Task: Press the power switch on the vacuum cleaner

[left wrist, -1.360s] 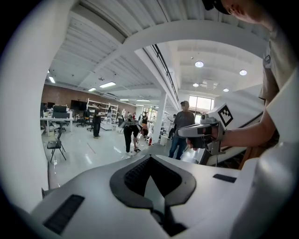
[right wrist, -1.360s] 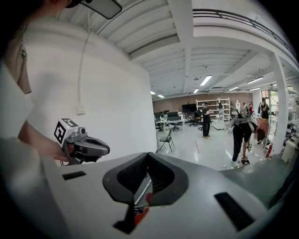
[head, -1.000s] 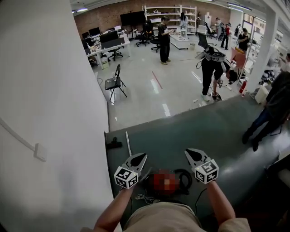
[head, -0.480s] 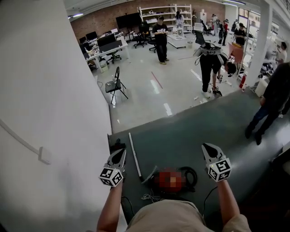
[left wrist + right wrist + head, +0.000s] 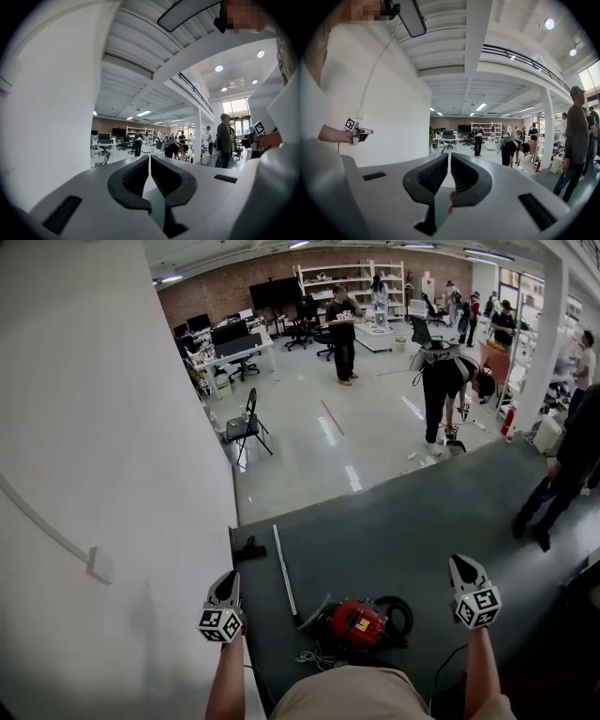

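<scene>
The two hands have swung wide apart. The left gripper [image 5: 229, 579] is by the dark mat's [image 5: 403, 521] left edge and the right gripper [image 5: 463, 566] is far to the right. Both are pinched closed and hold nothing. The red vacuum cleaner [image 5: 358, 622] lies between them at the mat's near edge. I think its switch is still waiting.

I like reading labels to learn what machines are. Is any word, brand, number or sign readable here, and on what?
No text can be read.
Yellow label on the red vacuum cleaner: too small to read.
White print on a standing person's black T-shirt: blurred.
Left tool and right tool: their cubes carry black-and-white square patterns, no words.
</scene>
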The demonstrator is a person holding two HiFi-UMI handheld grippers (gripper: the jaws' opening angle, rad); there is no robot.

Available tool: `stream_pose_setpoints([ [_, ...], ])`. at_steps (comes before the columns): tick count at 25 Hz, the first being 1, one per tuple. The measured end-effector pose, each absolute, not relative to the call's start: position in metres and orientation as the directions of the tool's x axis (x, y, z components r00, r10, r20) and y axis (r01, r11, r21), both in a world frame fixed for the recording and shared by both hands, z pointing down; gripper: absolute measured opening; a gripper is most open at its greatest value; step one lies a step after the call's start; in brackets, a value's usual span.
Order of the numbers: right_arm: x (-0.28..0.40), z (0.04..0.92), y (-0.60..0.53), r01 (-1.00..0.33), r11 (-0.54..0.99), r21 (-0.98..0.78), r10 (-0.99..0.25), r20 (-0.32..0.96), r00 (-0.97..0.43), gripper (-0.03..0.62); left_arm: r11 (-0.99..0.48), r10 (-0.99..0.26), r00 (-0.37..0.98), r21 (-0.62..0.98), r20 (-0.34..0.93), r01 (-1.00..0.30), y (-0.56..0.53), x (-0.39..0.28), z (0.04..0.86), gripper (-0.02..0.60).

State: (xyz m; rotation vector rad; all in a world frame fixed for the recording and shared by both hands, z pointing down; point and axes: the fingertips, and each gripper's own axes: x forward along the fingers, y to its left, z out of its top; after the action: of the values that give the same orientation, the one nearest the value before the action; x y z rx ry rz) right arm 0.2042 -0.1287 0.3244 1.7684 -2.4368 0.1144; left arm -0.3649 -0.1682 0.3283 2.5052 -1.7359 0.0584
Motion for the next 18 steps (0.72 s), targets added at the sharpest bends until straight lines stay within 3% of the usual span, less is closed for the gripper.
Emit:
stream_pose_setpoints([
  [9,0.175,0.365,-0.126,-0.942,0.335,0.016,-0.933,0.145,-0.329,0.016,-0.345,-0.912,0.374,0.175,0.171,-0.922,-0.156,-0.362,0.403,0.009],
  [18,0.116,0.401,-0.133,-0.904,0.428,0.006,-0.885,0.205,-0.418,0.098,-0.436,-0.841,0.474,0.193,0.26,-0.879,-0.146,-0.302,0.46,0.017],
])
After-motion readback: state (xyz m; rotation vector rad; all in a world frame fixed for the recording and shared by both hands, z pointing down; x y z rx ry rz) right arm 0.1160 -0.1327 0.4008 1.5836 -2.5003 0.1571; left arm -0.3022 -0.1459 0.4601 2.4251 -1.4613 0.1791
